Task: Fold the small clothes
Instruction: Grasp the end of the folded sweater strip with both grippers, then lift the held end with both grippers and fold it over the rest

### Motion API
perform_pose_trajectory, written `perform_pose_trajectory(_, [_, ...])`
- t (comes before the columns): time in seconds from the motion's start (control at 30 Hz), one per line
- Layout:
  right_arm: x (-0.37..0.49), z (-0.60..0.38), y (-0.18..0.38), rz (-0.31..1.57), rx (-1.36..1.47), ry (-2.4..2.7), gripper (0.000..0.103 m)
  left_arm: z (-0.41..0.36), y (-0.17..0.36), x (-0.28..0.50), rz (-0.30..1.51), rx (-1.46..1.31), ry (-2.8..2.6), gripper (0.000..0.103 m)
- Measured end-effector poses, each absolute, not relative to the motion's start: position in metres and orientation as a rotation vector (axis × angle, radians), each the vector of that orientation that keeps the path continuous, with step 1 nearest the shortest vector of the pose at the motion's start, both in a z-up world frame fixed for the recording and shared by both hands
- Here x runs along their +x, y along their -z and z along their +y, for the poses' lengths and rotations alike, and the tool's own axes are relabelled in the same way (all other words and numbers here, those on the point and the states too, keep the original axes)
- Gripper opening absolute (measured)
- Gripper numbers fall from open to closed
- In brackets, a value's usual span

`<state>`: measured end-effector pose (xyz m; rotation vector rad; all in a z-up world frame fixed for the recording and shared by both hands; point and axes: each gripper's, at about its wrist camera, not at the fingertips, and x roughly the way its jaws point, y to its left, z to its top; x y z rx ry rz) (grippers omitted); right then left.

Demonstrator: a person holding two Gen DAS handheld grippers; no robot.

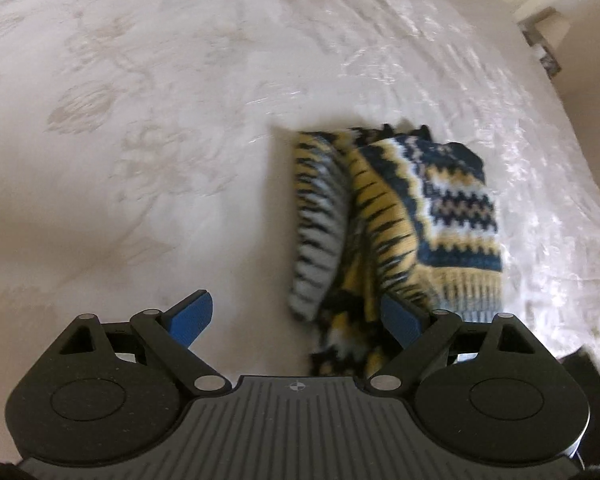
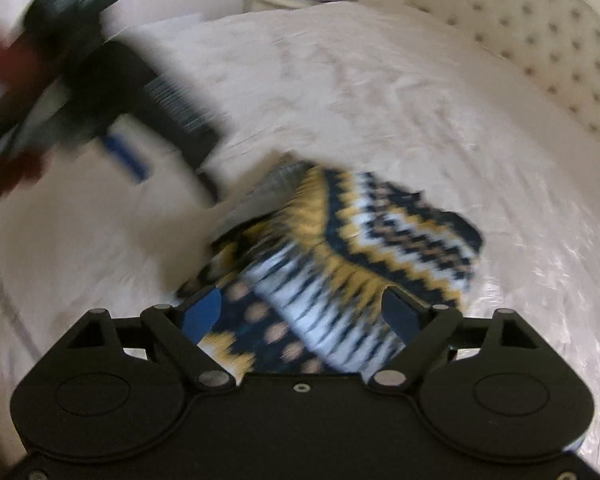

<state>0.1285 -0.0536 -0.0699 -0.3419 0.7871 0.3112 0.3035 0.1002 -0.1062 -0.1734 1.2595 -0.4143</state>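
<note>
Knitted garment bunched on a pale bed, both grippers spread wide above it.

The bedspread (image 1: 180, 140) fills both views, cream and faintly patterned, with broad bare cloth to the left of and beyond the garment; a tufted headboard (image 2: 540, 40) closes the far right edge in the right wrist view; the knitted garment (image 1: 400, 216), navy, yellow, white and grey, lies folded in a heap near the bed's middle; the left gripper (image 1: 296, 320) has its jaws wide apart, its right pad at the knit's near edge, gripping nothing; the right gripper (image 2: 300, 316) stands wide too, with the knit lying between its pads unpressed; blur hides finer contact.
</note>
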Motion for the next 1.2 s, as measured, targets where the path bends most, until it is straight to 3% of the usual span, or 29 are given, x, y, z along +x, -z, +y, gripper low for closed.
perform_pose_trajectory(0.23, [0.124, -0.021, 0.1, 0.812, -0.491, -0.305, 0.081, 0.078, 0.105, 0.315, 1.306, -0.219, 0.476, 0.092])
perform_pose_trajectory(0.33, [0.133, -0.018, 0.111, 0.838, -0.538, -0.288, 0.057, 0.067, 0.107, 0.319, 1.33, -0.222, 0.5, 0.092])
perform_pose_trajectory(0.4, [0.141, -0.029, 0.108, 0.881, -0.431, -0.3, 0.036, 0.06, 0.109, 0.322, 1.344, -0.224, 0.525, 0.092])
perform_pose_trajectory(0.43, [0.146, -0.04, 0.103, 0.903, -0.33, -0.301, 0.02, 0.056, 0.11, 0.324, 1.356, -0.229, 0.543, 0.092])
perform_pose_trajectory(0.6, [0.146, -0.074, 0.08, 0.86, -0.104, -0.252, 0.017, 0.039, 0.118, 0.331, 1.394, -0.289, 0.606, 0.092])
perform_pose_trajectory(0.9, [0.139, -0.079, 0.074, 0.853, -0.05, -0.276, 0.017, 0.013, 0.138, 0.347, 1.442, -0.335, 0.606, 0.091])
perform_pose_trajectory(0.97, [0.141, -0.079, 0.076, 0.859, -0.046, -0.28, 0.017, 0.01, 0.139, 0.348, 1.434, -0.322, 0.589, 0.075])
perform_pose_trajectory(1.0, [0.14, -0.078, 0.077, 0.861, -0.044, -0.281, 0.017, 0.01, 0.14, 0.349, 1.442, -0.308, 0.57, 0.06])
perform_pose_trajectory(1.07, [0.14, -0.077, 0.078, 0.864, -0.042, -0.283, 0.017, 0.01, 0.144, 0.351, 1.457, -0.295, 0.539, 0.047])
perform_pose_trajectory(1.13, [0.141, -0.078, 0.08, 0.869, -0.04, -0.284, 0.017, 0.015, 0.145, 0.351, 1.427, -0.32, 0.543, 0.019])
perform_pose_trajectory(1.2, [0.141, -0.078, 0.079, 0.868, -0.035, -0.284, 0.017, 0.019, 0.142, 0.351, 1.402, -0.328, 0.565, 0.017])
